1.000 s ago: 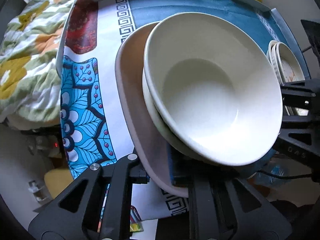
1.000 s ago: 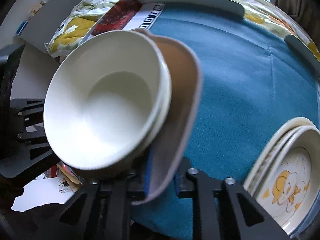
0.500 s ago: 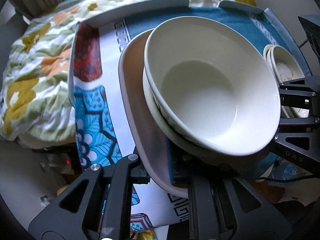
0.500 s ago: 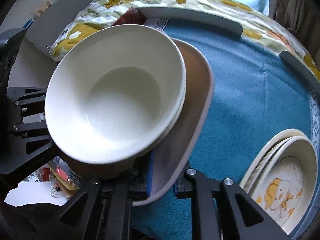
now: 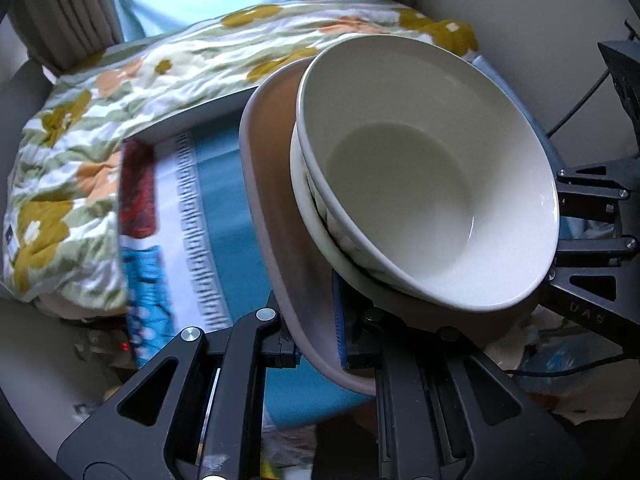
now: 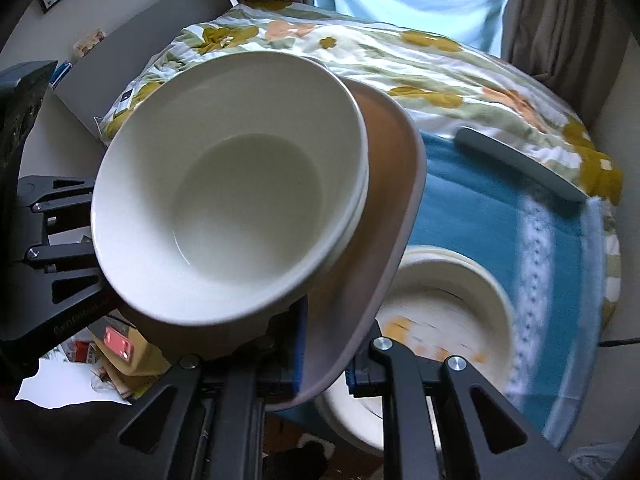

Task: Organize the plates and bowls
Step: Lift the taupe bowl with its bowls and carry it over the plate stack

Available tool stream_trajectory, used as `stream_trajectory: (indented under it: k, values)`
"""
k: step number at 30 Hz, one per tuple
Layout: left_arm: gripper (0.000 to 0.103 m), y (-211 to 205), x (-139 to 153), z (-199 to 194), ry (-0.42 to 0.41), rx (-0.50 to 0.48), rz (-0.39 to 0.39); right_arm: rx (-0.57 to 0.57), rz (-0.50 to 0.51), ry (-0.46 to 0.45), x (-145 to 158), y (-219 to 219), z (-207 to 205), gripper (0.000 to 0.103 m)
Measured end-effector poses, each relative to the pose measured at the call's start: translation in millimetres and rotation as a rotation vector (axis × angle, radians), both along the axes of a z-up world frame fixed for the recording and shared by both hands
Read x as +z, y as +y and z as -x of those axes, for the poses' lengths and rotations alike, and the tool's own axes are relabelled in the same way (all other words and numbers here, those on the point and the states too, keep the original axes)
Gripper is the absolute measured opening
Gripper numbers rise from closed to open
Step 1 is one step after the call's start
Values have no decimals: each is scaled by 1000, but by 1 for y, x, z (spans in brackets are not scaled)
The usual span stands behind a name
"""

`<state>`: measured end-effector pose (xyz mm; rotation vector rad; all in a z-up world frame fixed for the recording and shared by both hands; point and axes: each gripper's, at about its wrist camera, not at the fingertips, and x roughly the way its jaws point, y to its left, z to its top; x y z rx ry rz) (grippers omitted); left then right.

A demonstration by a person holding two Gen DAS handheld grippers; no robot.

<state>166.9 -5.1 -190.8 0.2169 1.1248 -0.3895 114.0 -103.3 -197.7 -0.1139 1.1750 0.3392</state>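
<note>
Two sets of tongs carry one load between them. Largest in view is the desk (image 6: 472, 216) under its blue cloth, with a flower-print quilt (image 5: 80, 132) bunched along its far edge toward twelve o'clock. Next comes the flat, rounded-square, mauve-brown plate (image 5: 276, 200), held clear of the cloth and tilted; two nested cream ceramic bowls (image 5: 432, 168) sit on it. The left tongs (image 5: 316, 344) are clamped on the plate's rim at its six o'clock edge; the right tongs (image 6: 324, 364) are clamped on the opposite rim. At five o'clock in the right view, a stack of cream plates with an orange picture (image 6: 448, 312) rests on the cloth. Judging by this, gathering is mostly done; the lifted stack has yet to be set down somewhere.
</note>
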Motion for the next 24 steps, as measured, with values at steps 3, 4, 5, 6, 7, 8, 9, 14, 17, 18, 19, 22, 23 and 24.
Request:
stream_trajectory:
  k: [3,4,5,6,7,8,9,14,17,18,19,22,23,24]
  values:
    - [10,-41,-2,14,13,11,26,5,22,8,4,-32,9,14]
    - [10,-49,-4,18,18,14,33,6,27,13,3,-43,12,14]
    - [10,-61,-8,21,28,19,44,6,33,23,1,-58,17,14]
    - [10,-70,-12,24,37,24,52,6,38,31,-2,-68,20,14]
    - [10,-82,-18,27,50,32,64,6,40,38,-5,-75,22,14]
    - [10,-90,-22,31,57,36,69,5,43,46,-8,-83,26,14]
    - [10,-98,-27,34,65,41,71,8,48,56,-14,-94,29,14]
    - [10,-126,-53,40,103,62,73,11,44,90,-36,-118,30,14]
    - [10,-135,-67,41,118,72,64,8,34,104,-47,-126,30,14]
    - [10,-134,-70,39,121,74,62,6,30,107,-51,-127,29,14]
    - [10,-135,-74,38,124,79,59,4,26,109,-53,-128,30,14]
    - [10,-136,-83,36,138,87,54,-3,13,106,-58,-130,27,14]
    - [10,-138,-86,35,146,88,51,-6,9,103,-59,-130,27,14]
    - [10,-138,-89,34,152,89,50,-11,7,99,-60,-131,26,14]
